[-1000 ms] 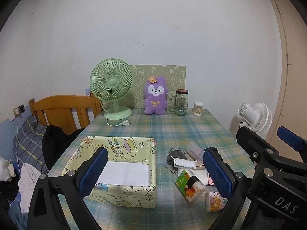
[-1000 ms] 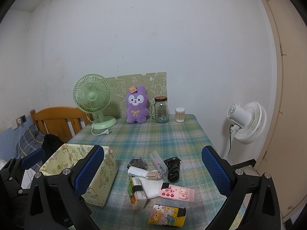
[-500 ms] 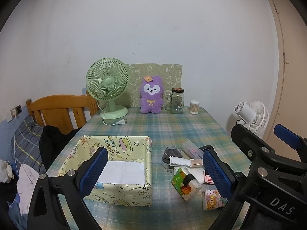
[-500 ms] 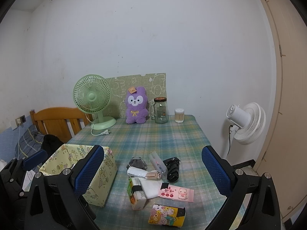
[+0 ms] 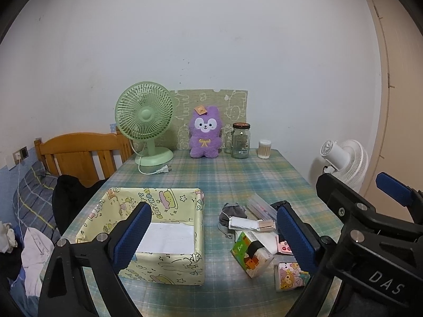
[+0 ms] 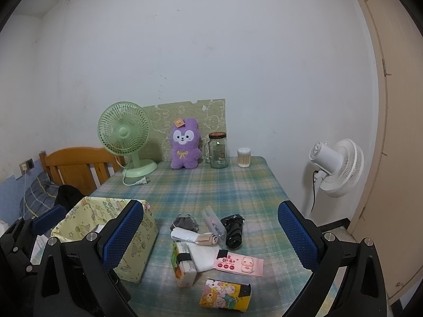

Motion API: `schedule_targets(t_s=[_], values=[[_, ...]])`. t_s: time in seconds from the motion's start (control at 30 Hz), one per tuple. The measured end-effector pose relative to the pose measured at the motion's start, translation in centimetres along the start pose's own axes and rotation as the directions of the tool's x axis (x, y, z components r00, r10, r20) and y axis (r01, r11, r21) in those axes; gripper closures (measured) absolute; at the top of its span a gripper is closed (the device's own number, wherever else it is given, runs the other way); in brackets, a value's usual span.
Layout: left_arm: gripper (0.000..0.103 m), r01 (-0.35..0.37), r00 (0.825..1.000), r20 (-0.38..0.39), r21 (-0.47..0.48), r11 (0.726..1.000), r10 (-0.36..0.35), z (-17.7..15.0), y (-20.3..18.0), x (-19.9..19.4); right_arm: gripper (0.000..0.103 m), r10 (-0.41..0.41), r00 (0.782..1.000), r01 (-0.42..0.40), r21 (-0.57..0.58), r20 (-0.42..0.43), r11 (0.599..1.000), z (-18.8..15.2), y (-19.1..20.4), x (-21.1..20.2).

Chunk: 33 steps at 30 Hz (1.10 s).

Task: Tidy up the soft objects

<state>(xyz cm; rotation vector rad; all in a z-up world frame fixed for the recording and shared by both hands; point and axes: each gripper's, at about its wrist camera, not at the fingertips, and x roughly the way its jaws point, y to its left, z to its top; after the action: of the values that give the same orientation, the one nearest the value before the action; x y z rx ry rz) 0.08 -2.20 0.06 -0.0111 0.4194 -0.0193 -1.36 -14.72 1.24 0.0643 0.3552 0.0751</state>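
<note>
A yellow cartoon-print fabric box (image 5: 164, 266) (image 6: 149, 232) stands open at the table's front left, with white paper on its floor. To its right lies a cluster: a green tissue pack (image 5: 249, 255) (image 6: 182, 264), a cartoon tissue pack (image 5: 289, 276) (image 6: 224, 294), a pink wipes pack (image 6: 239, 262), a grey cloth (image 5: 231, 212) (image 6: 185, 223), a white roll (image 6: 185, 236) and a black folded umbrella (image 6: 234, 229). A purple plush (image 5: 205, 136) (image 6: 183, 144) sits at the table's back. My left gripper (image 5: 213, 208) hovers open above the box and cluster. My right gripper (image 6: 211, 204) hovers open over the cluster, holding nothing.
A green desk fan (image 5: 145, 121), a glass jar (image 5: 240, 141) and a cotton-swab tub (image 5: 264, 149) line the back edge. A clear case (image 6: 212, 223) lies in the cluster. A wooden chair (image 5: 79, 155) stands left of the table, a white floor fan (image 6: 335, 166) right.
In the left wrist view the table contents have slid slightly left. The right wrist view is almost the same. Both grippers stayed open and nothing was picked up.
</note>
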Motion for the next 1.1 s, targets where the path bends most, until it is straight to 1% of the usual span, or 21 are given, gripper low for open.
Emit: schedule_targets(t_s=[0.27, 0.73, 1.0, 1.1], values=[[0.006, 0.006, 1.000, -0.026, 0.000, 1.000, -0.006, -0.5, -0.5, 0.3, 0.001, -0.001, 1.000, 0.001, 0.008, -0.018, 1.000, -0.6, -0.8, 0.4], [0.006, 0.016, 0.998, -0.058, 0.005, 1.000, -0.016, -2.4, -2.3, 2.4, 0.001, 0.019, 0.999, -0.019, 0.006, -0.051, 1.000, -2.5, -2.0, 1.7], [0.006, 0.063, 0.994, -0.091, 0.004, 0.998, -0.062, -4.1, -3.8, 3.8, 0.001, 0.019, 0.997, -0.019, 0.007, -0.074, 1.000, -4.2, -2.8, 2.9], [0.007, 0.080, 0.989, -0.123, 0.014, 0.997, -0.078, -4.7, -4.5, 4.7, 0.001, 0.008, 0.996, -0.008, -0.001, -0.090, 1.000, -4.9, -3.1, 3.5]])
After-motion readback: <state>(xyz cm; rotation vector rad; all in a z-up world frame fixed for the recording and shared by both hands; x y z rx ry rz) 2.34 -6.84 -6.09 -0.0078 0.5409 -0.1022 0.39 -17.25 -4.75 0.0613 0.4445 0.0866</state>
